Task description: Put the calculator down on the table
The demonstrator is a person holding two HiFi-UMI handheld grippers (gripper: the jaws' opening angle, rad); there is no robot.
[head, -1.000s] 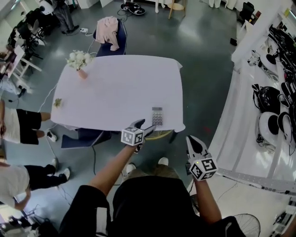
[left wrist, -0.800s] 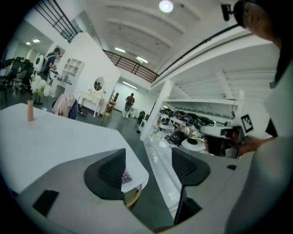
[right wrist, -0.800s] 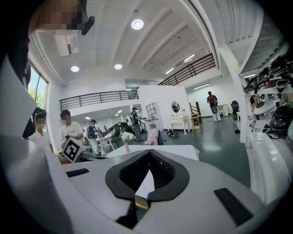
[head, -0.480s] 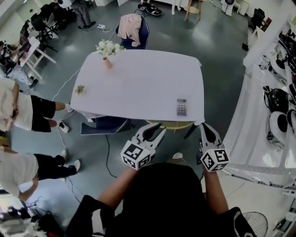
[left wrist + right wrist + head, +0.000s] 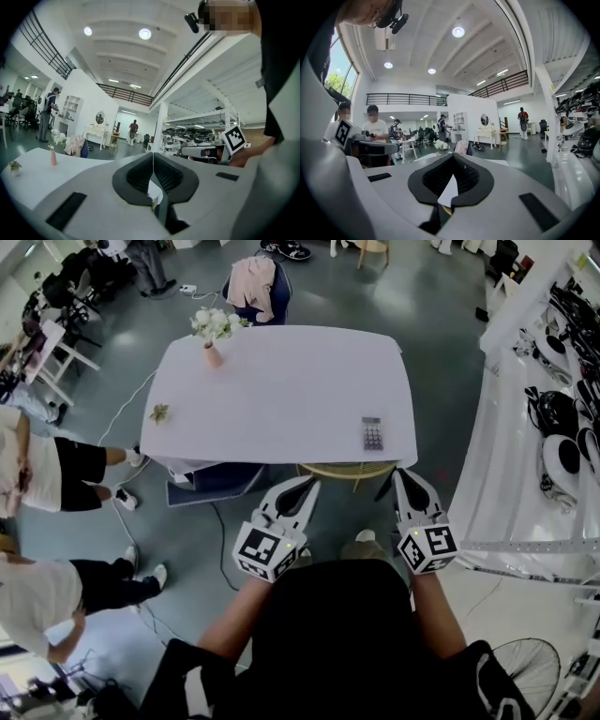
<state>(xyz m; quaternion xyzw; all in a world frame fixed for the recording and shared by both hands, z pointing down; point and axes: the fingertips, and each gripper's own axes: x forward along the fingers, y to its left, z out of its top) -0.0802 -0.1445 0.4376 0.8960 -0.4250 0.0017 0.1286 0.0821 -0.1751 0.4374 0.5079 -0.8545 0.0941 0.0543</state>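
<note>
The grey calculator (image 5: 372,434) lies flat on the white table (image 5: 281,390), near its front right corner, with nothing touching it. Both grippers hang in the air in front of the person, off the table's near edge. My left gripper (image 5: 302,489) is shut and empty, its jaws meeting at the tips (image 5: 153,155). The right gripper (image 5: 409,480) is also shut with nothing held (image 5: 452,157). Each gripper shows in the other's view: the right one (image 5: 206,151) and the left one (image 5: 370,148). The calculator is hidden in both gripper views.
A pink vase with white flowers (image 5: 213,334) and a small plant (image 5: 159,412) stand on the table's left side. A chair with a pink garment (image 5: 255,282) is behind the table, a yellow stool (image 5: 347,471) under its front. People stand at left (image 5: 37,474). White shelves with helmets (image 5: 553,427) are at right.
The left gripper drew back from the calculator at the table's edge, rose, and its jaws went from open to shut. The right gripper rose and came forward too. The calculator stayed on the table.
</note>
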